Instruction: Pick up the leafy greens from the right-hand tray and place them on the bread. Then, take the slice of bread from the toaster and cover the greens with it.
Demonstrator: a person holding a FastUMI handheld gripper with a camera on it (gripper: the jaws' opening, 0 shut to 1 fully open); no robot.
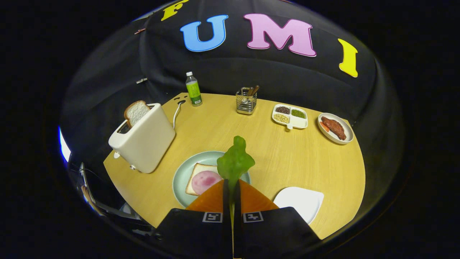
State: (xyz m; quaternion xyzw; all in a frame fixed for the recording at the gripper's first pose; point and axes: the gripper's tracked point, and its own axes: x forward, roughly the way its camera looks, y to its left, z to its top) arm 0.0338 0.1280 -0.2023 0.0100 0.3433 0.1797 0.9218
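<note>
My claw (231, 187) pinches the stem of the leafy greens (235, 161) between both fingers, the leaf standing up just ahead of them above the pale green plate (179, 176), where a slice of bread (197, 172) topped with a pink round of ham (204, 181) lies, and an empty white tray (302, 201) sits to the right. Further off on the tabletop (287, 158), the white toaster (143, 142) to the left holds a second bread slice (136, 111) upright in its slot. Beyond stand a bottle (193, 89), a wire utensil holder (246, 101), a divided dish of beans (290, 116) and a plate of meat (335, 128).
</note>
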